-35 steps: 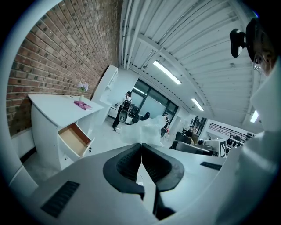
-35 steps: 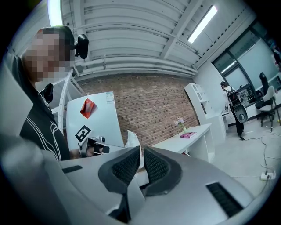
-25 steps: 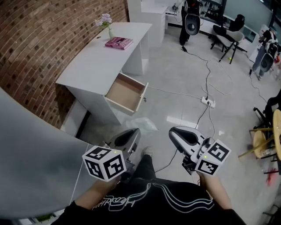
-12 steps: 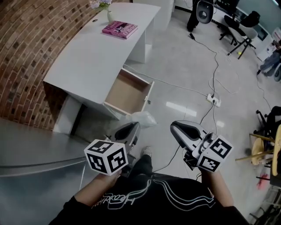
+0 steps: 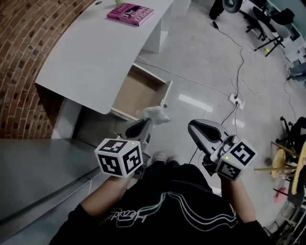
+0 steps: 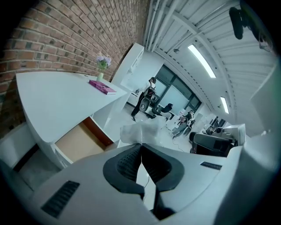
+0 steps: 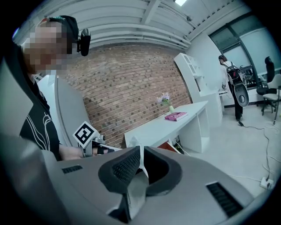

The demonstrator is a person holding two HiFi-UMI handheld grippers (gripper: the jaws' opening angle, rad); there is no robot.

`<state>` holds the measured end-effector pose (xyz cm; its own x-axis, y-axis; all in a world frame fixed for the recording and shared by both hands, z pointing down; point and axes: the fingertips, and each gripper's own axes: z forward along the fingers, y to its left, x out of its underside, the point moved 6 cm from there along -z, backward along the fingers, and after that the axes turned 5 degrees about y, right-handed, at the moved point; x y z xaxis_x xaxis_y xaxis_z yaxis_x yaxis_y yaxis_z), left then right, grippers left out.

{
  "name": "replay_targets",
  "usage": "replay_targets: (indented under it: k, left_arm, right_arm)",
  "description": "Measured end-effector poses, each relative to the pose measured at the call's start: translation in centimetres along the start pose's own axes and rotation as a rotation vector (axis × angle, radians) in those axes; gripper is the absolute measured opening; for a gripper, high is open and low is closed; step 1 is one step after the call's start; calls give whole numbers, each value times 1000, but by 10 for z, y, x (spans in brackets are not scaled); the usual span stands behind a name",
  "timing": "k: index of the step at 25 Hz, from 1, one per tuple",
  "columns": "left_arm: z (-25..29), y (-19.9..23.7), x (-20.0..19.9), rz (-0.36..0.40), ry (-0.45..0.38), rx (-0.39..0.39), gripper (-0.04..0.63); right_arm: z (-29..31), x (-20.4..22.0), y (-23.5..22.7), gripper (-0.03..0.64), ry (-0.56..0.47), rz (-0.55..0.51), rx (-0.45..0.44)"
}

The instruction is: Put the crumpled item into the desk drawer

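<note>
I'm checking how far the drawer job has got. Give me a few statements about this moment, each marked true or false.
1. The desk drawer stands open. True.
2. The crumpled item already lies in the drawer. False: it is pinched in the left tongs, not lying in the drawer.
3. The right tongs hold a pink book. False: the pink book lies on the desk, and the right tongs are closed on nothing.
4. The wall beside the desk is brick. True.
</note>
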<state>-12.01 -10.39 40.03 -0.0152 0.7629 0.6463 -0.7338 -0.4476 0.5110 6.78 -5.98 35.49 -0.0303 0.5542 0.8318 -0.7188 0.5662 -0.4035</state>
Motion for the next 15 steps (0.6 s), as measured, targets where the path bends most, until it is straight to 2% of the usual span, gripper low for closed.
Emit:
replay_targets:
  k: [3,7,15]
  left_arm:
    - [17,14,-2,-22,-4,-33,23]
    - [38,31,-6,-91,-4,-67,23]
    - [85,67,-23,-148,2,-196,23]
  right_arm:
    - [13,5,-10,54,14,8,-21]
    - [31,5,-25,54,32,20,-58]
    - [67,-23,-80,54,52,19,-131]
